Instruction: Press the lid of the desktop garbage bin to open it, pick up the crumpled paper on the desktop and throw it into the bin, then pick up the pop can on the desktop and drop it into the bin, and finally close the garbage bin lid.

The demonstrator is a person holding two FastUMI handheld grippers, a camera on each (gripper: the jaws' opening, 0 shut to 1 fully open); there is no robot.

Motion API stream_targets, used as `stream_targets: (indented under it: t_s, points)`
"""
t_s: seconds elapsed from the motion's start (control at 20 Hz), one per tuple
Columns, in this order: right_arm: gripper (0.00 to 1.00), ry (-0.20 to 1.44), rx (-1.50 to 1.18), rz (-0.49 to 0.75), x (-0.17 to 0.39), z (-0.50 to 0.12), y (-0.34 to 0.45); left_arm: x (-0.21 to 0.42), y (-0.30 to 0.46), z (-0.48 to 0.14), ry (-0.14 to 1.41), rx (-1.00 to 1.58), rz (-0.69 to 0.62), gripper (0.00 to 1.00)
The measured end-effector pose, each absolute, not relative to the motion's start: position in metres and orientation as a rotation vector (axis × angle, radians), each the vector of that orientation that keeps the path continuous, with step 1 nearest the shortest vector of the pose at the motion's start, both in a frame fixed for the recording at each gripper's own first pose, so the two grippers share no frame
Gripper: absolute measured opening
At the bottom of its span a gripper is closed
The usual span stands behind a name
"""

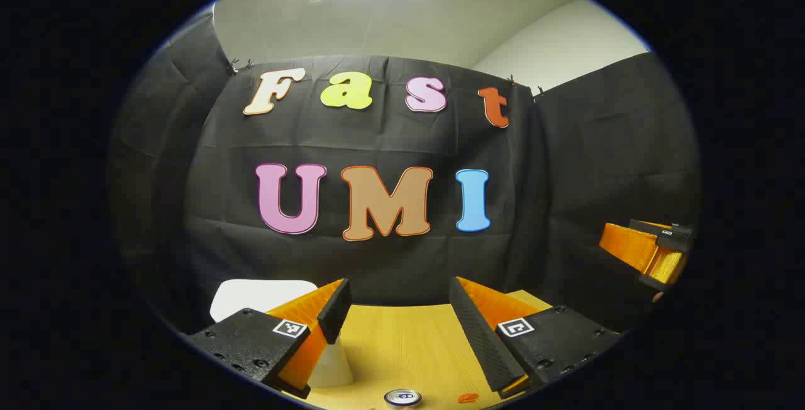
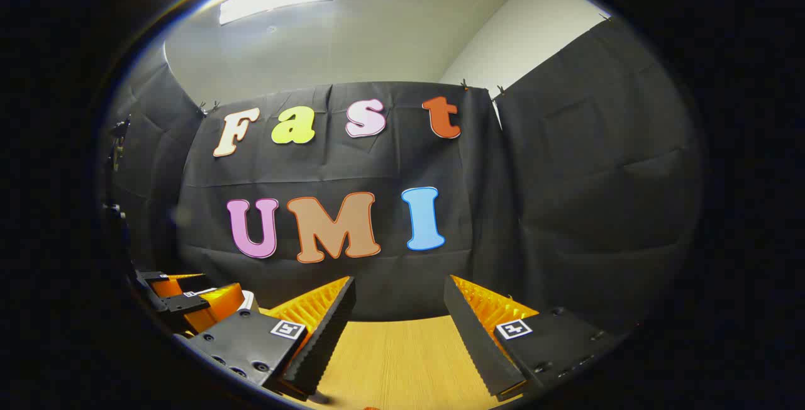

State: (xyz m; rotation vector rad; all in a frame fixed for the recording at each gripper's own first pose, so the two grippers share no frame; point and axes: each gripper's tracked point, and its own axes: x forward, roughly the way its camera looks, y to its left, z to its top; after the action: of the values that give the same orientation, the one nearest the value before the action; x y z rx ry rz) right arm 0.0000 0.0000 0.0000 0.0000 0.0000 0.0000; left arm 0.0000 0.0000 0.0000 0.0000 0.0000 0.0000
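The left gripper is hovering above the wooden desktop with fingers spread, holding nothing. The pop can is standing just below its fingertips; the white garbage bin is sitting behind its left finger. The right gripper is also hanging spread apart and empty.

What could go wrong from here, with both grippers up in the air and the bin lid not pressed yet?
1. The white bin sits partly behind the left gripper's own finger, so a press on its lid might land off-centre.
2. The pop can stands right at the bottom edge of the left gripper view, below the open fingers; a descent could knock it over.
3. The right gripper hovers close by, so the two could collide.
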Motion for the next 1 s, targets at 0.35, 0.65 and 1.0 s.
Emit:
stream_targets:
  t_s: [0.35,0.65,1.0]
  points:
    - [0.94,0.006,-0.029,0.072,0.001,0.0,0.021,-0.007,0.013,0.004,-0.013,-0.003,0.048,0.94]
    - [0.92,0.019,-0.028,0.134,0.006,-0.007,0.037,-0.009,0.024,0.002,-0.007,0.011,0.089,0.94]
    - [0.96,0.041,-0.002,0.171,0.016,-0.012,0.045,-0.009,0.033,0.003,-0.011,0.029,0.13,0.94]
